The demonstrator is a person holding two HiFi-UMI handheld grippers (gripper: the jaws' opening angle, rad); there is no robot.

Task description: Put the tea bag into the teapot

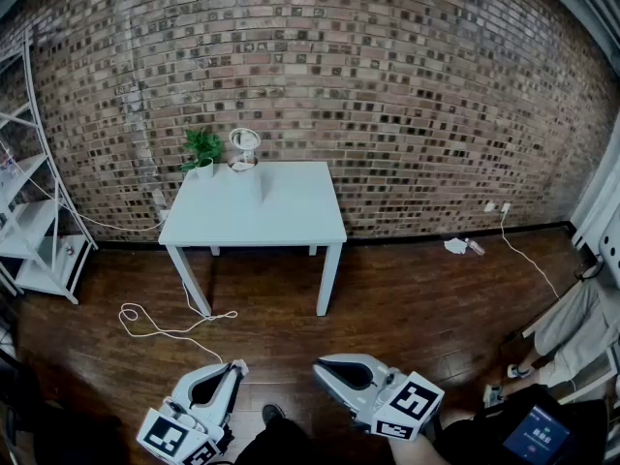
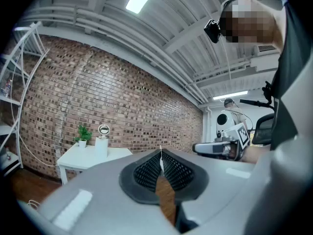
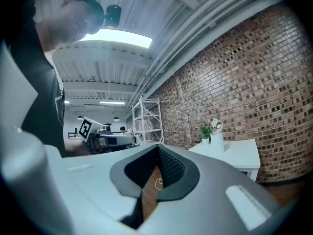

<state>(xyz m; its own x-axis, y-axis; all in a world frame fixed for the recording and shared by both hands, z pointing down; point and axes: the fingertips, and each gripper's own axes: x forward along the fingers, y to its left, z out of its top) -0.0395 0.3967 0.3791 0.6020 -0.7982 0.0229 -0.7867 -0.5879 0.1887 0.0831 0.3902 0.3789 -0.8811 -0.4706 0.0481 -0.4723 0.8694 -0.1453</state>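
A white table (image 1: 291,223) stands far ahead against the brick wall. At its back edge is a white cylindrical vessel (image 1: 244,163) with a round ring-shaped top; it also shows in the left gripper view (image 2: 101,145) and the right gripper view (image 3: 216,140). I can make out no tea bag. My left gripper (image 1: 237,367) hangs low at the bottom left of the head view, over the wooden floor and shut with nothing in it (image 2: 161,152). My right gripper (image 1: 320,367) hangs beside it, also shut and empty (image 3: 157,147).
A small potted plant (image 1: 201,150) sits on the table's back left corner. A white shelf rack (image 1: 29,223) stands at the left wall. A white cable (image 1: 155,324) loops on the floor before the table. A seated person with a tablet (image 1: 536,434) is at the lower right.
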